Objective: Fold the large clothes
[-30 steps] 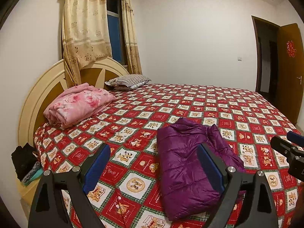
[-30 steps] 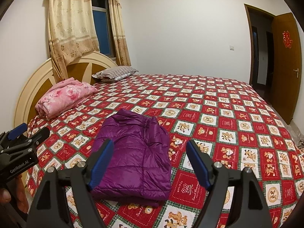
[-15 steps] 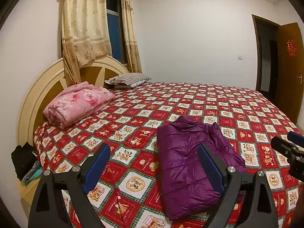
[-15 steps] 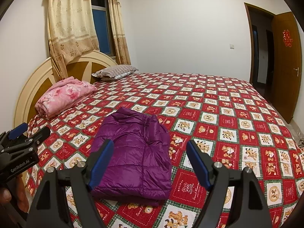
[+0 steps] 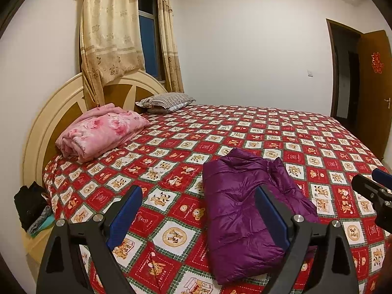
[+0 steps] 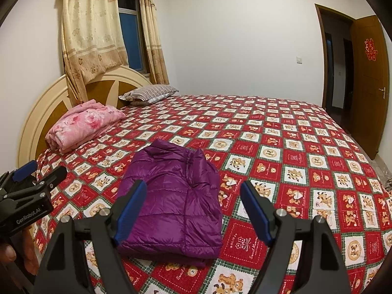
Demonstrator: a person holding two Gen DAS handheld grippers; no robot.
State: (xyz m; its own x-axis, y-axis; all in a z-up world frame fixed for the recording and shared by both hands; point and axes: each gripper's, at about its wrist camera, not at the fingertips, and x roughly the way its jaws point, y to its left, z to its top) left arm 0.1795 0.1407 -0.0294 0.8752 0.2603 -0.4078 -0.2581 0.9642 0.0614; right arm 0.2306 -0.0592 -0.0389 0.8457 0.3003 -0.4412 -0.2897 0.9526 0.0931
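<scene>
Now, from the left wrist view, we see our left hand-held gripper (image 5: 198, 210) with its blue pads spread wide and nothing between them, held above the bed (image 5: 318, 142), where the folded purple jacket (image 5: 242, 210) lies near the front edge and a pink blanket (image 5: 103, 129) sits by the headboard (image 5: 41, 132). From the right wrist view, our right hand-held gripper (image 6: 193, 210) likewise stands wide apart and empty over the jacket, with the left one at the picture's left edge.
</scene>
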